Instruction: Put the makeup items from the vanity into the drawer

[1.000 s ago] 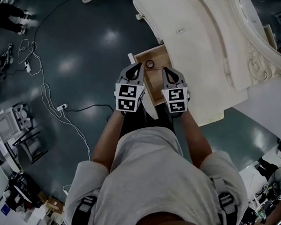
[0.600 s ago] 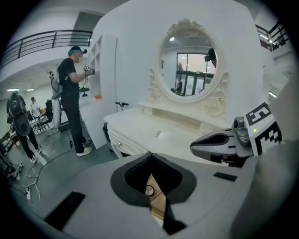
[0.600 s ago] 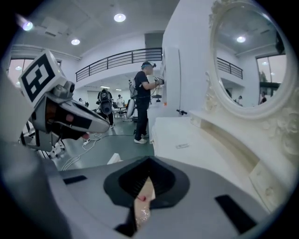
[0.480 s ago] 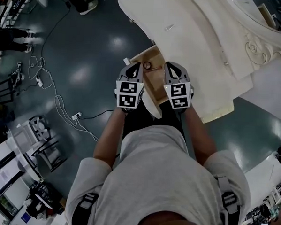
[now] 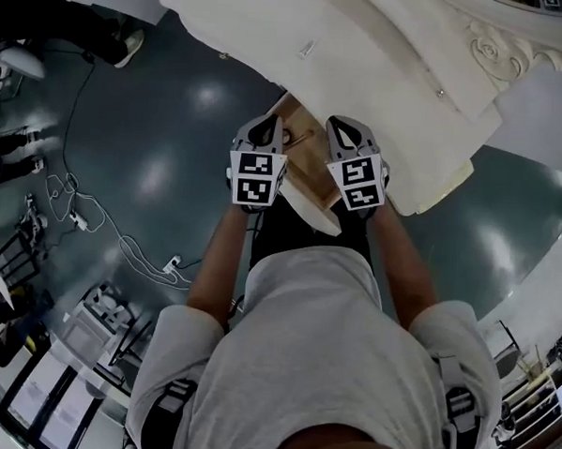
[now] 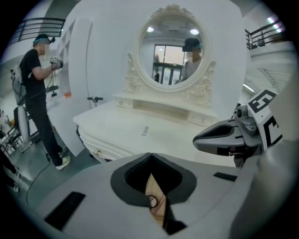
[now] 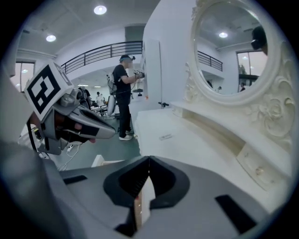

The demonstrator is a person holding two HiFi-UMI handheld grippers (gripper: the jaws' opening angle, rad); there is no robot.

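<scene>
The white vanity (image 5: 384, 55) has its wooden drawer (image 5: 307, 147) pulled open below my hands. A small pale makeup item (image 5: 307, 49) lies on the vanity top, also seen in the left gripper view as the same item (image 6: 145, 130) and in the right gripper view (image 7: 166, 137). My left gripper (image 5: 267, 126) hangs over the drawer's left part, shut and empty. Beside it my right gripper (image 5: 342, 128) is over the drawer's right edge, shut with nothing in it. Through the left gripper's (image 6: 150, 156) jaw gap a black ring (image 6: 153, 201) shows on the drawer bottom.
An oval mirror (image 6: 174, 49) stands at the vanity's back with a low shelf (image 6: 163, 100) below it. A person in black (image 6: 37, 93) stands by a white panel at the left. Cables (image 5: 75, 219) trail over the dark floor. A small drawer knob (image 5: 440, 93) sits on the upper shelf.
Both grippers have moved forward over the open drawer toward the vanity, the left one sinking a little and rolling. The black ring, visible earlier in the head view, is now covered by the left gripper.
</scene>
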